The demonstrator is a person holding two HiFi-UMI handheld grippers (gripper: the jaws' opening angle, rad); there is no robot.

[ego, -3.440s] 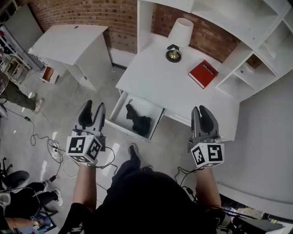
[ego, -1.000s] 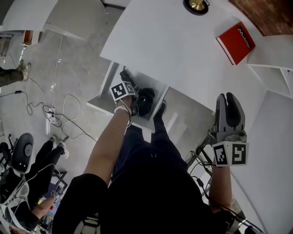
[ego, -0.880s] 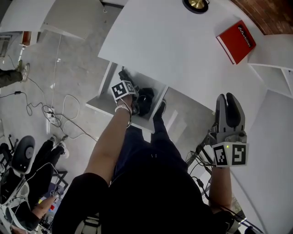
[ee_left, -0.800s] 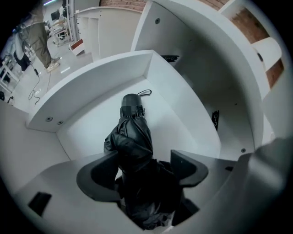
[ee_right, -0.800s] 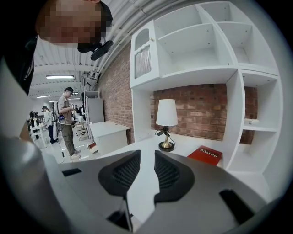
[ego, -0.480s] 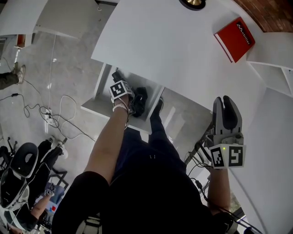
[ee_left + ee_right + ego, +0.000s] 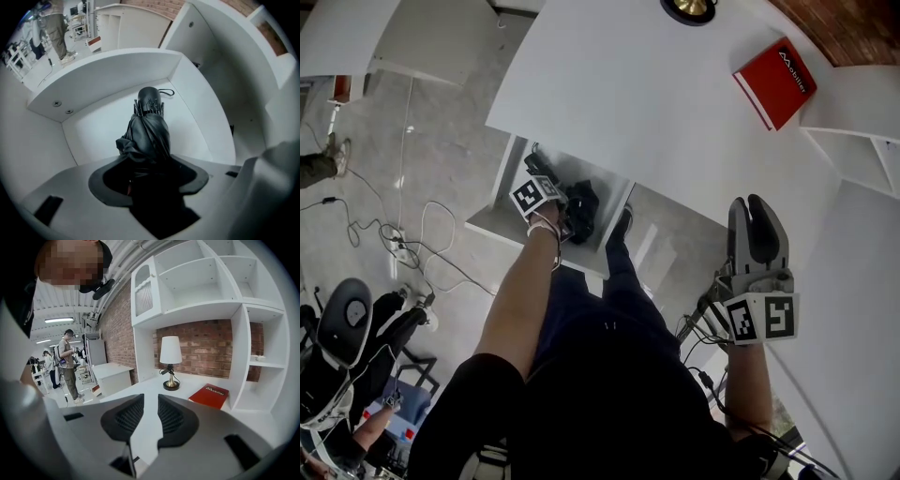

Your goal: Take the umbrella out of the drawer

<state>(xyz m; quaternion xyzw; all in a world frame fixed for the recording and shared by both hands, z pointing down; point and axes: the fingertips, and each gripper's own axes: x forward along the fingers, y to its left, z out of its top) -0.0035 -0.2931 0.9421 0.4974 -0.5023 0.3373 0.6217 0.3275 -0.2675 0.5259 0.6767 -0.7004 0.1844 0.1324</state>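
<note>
I see the umbrella lying on the drawer floor, one end near its far wall, not lifted yet; my left gripper has just been closing its jaws onto the cloth, right gripper narrowly parted, empty, so lift-out remains.

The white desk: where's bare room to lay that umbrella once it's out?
The desk top is bare from its front edge above the drawer back to the lamp base and across to the red book. The drawer is crowded: the umbrella and the left gripper, its jaws just closing around it, fill its middle.
</note>
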